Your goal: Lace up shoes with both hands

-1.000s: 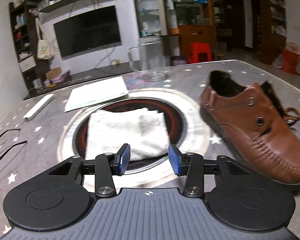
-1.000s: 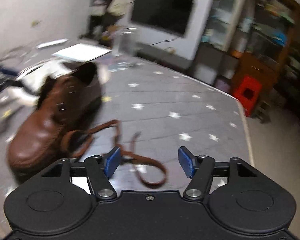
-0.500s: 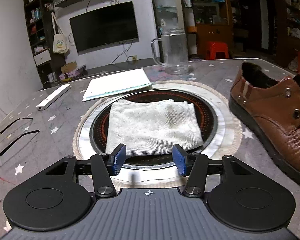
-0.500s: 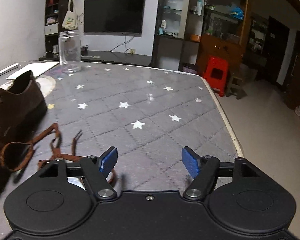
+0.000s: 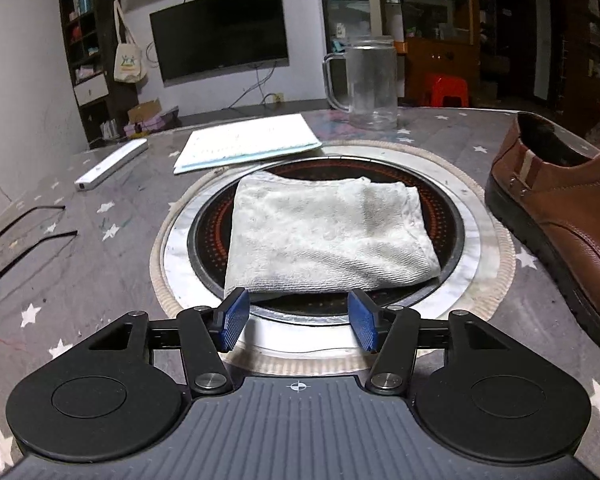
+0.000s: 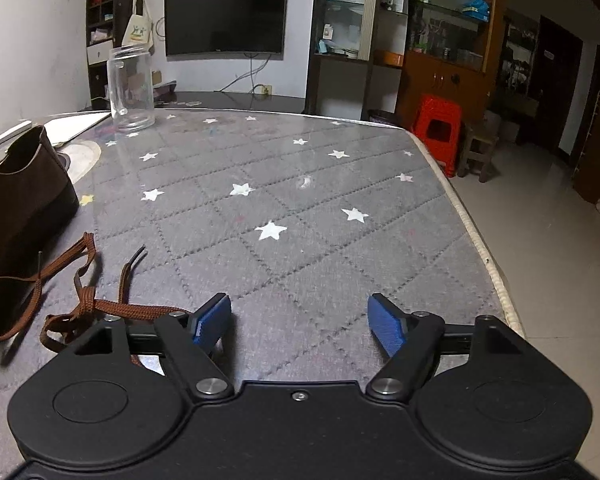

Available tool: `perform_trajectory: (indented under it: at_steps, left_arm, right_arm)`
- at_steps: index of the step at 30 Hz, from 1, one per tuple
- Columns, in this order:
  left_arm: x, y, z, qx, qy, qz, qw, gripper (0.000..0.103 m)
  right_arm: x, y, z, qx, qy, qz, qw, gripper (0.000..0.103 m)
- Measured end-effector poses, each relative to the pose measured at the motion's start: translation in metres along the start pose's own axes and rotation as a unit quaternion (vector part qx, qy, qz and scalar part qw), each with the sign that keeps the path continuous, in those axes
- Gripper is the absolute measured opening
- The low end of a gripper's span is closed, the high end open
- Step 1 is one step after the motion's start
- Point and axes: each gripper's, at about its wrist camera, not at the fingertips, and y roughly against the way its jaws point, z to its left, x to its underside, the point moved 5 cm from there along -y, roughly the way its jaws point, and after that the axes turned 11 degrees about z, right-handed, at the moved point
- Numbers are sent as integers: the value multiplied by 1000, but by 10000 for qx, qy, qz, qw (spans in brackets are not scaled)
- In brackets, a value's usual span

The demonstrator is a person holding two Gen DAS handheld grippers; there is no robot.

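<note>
Left wrist view: the left gripper (image 5: pixel 298 316) is released, its blue pads (image 5: pixel 233 320) apart with nothing between them; its jaws have just been opening. It hovers over the near rim of a round inset burner (image 5: pixel 466 240) set in the star-patterned tabletop (image 5: pixel 112 216), on which a folded white towel (image 5: pixel 324 236) lies. The brown leather shoe (image 5: pixel 568 216) stands to the right of the burner, its heel toward the far side, apart from the gripper. Beyond the burner lie a paper pad (image 5: pixel 248 142) and a clear glass mug (image 5: pixel 370 82); a white bar-shaped item (image 5: pixel 112 164) lies at far left.

Right wrist view: the right gripper (image 6: pixel 300 324) is likewise released and empty, its jaws having just been opening above bare tabletop. The shoe (image 6: pixel 18 200) sits at the left edge. Its brown lace (image 6: pixel 84 300) trails loose across the tabletop, passing just beside the gripper's left finger; whether they touch cannot be told. A red stool (image 6: pixel 438 124) stands on the floor beyond.
</note>
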Motion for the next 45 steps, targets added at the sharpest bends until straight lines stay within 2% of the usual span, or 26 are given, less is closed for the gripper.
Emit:
perform_trajectory:
  at_steps: [5,7,10,14,18,19,21,25,34,45]
  left_arm:
    - [0,-1,1,-31,17,18,10000,65]
    - [0,-2,1,-21,46,36,10000,72]
    - [0,-4,4,28,134,78,9999,77]
    - [0,-5,7,87,205,121,9997,82]
    - [0,-7,6,193,178,170,9995,89]
    - [0,-8,5,206,174,178,9995,90]
    - [0,-8,5,211,161,182,9995,90]
    - [0,-10,3,278,134,219,9993,95]
    - [0,-12,2,367,99,265,9989,101]
    - [-1,-12,2,394,107,274,9988,102]
  right_arm:
    - [2,-1,-6,-149,-162,-3,9998,81]
    - [2,-1,-7,-172,-183,-1,9997,81]
    - [3,-1,-7,-182,-197,-2,9996,81]
    - [3,-2,-6,-195,-180,36,9996,91]
    - [3,-2,-6,-181,-182,49,9997,91]
    - [3,-2,-6,-178,-185,54,9997,92]
    - [3,-3,-7,-178,-201,88,9996,103]
    - [3,-5,-6,-176,-197,134,9996,103]
    - [4,-7,-7,-208,-220,156,9994,103]
    - [4,-6,-6,-225,-240,153,9993,103]
